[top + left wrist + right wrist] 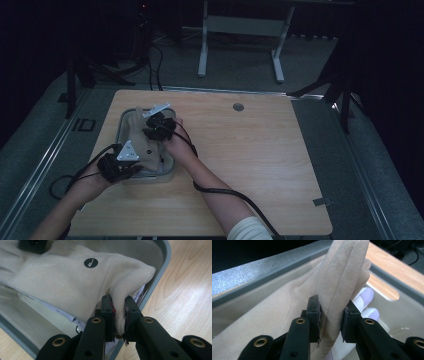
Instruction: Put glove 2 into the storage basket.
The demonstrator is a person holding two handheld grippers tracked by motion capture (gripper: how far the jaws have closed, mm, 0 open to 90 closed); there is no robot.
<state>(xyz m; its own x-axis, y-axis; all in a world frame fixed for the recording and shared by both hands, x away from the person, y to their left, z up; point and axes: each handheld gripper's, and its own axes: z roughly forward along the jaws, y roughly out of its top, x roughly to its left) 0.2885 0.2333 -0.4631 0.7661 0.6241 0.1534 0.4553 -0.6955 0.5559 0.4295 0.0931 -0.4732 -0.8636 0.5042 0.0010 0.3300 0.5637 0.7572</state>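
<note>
Beige suede-like fabric glove [62,277] is pinched at both ends, the left gripper [119,315] and right gripper [331,320] each clamped on a fold. It is held partly raised over the grey-rimmed clear plastic bin [170,172]. Lifting out seems begun, not finished; pale lilac gloves [365,298] remain beneath.

We see a cream, suede-like glove [62,277] stretched lengthwise over the grey-rimmed tray [163,262], lifted off its floor. A small black round mark with a white tick sits on its back. One pinched fold rises at the cuff end, and the finger end stands upright. Under it lies a pale lilac glove [365,298].
</note>
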